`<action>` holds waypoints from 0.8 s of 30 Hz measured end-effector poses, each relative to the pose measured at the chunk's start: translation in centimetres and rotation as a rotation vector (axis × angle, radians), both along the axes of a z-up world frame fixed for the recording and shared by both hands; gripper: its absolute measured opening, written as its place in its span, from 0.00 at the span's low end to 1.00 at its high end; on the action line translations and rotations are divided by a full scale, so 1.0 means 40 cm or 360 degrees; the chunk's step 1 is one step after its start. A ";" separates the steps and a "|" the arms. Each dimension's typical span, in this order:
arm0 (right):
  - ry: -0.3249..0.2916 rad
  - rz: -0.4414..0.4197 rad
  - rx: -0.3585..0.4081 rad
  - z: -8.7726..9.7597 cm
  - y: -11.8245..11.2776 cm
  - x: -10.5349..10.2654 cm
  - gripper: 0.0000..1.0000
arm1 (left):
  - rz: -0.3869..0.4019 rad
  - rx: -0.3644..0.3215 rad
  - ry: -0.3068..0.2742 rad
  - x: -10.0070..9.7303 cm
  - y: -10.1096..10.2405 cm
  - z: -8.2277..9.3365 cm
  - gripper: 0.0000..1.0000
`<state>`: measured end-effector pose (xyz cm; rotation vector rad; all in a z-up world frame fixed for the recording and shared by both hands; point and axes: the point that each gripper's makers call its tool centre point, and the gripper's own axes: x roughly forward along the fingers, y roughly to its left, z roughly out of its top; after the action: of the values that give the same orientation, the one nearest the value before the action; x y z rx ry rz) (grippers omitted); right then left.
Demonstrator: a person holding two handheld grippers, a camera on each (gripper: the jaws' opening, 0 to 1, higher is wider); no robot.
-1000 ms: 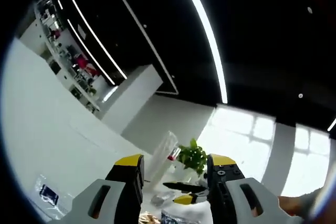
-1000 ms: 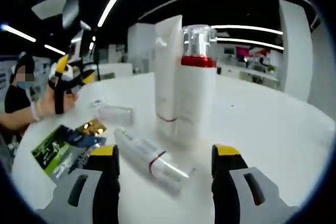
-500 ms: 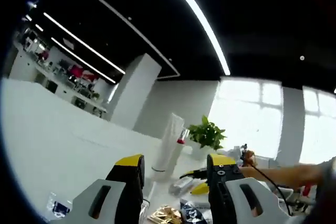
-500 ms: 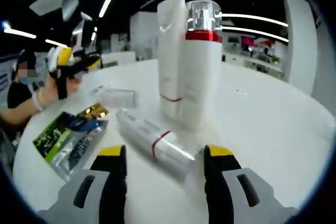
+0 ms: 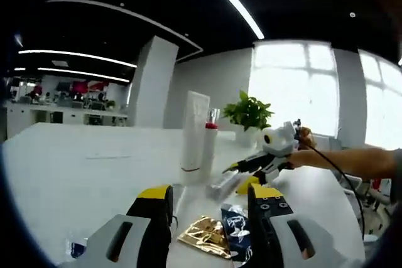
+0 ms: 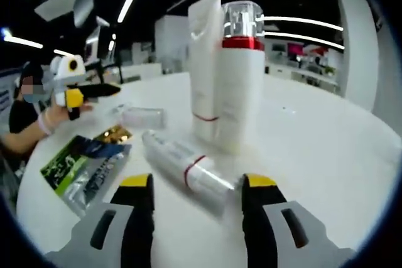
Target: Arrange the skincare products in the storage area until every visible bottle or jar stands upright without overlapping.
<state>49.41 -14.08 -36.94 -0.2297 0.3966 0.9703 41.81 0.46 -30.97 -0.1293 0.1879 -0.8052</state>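
The left gripper (image 5: pixel 209 199) had levelled out since a second earlier, so its view took in the table rather than the ceiling; the right gripper (image 6: pixel 196 183) had edged closer to the lying tube.

That white tube with a red band (image 6: pixel 186 169) lay on its side on the white table (image 6: pixel 326 155), just beyond the right gripper's yellow-tipped jaws, which stood wide apart and held nothing. Just behind the lying tube stood a white pump bottle with a red collar and clear cap (image 6: pixel 239 80), upright, and a tall white tube (image 6: pixel 205 67) stood upright against its left side, touching or nearly so. A small clear tube (image 6: pixel 142 117) lay flat farther left. Nearer, on the left, lay a gold sachet (image 6: pixel 112 134) and a green and blue packet (image 6: pixel 81 169).

In the left gripper view, the jaws were also wide apart and empty, with the gold sachet (image 5: pixel 204 235) and a dark blue packet (image 5: pixel 236 229) lying between them. Beyond stood the tall white tube (image 5: pixel 192 131) and the pump bottle (image 5: pixel 208 145), with a potted plant (image 5: pixel 247 113) farther off.
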 end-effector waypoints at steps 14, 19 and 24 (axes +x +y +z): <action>0.0028 0.0005 0.0041 -0.002 0.000 -0.004 0.41 | -0.0008 0.0141 0.0083 -0.010 -0.009 -0.041 0.52; 0.0010 -0.0020 0.0095 -0.004 0.016 0.004 0.23 | 0.0007 0.0159 0.0088 -0.008 -0.007 -0.049 0.52; -0.0041 0.0005 0.0024 -0.003 0.020 -0.002 0.21 | 0.0026 0.0161 0.0113 -0.002 0.000 -0.059 0.52</action>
<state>49.32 -13.29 -37.07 -0.2293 0.3652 0.9721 41.72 0.46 -33.34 -0.0638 0.2935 -0.7738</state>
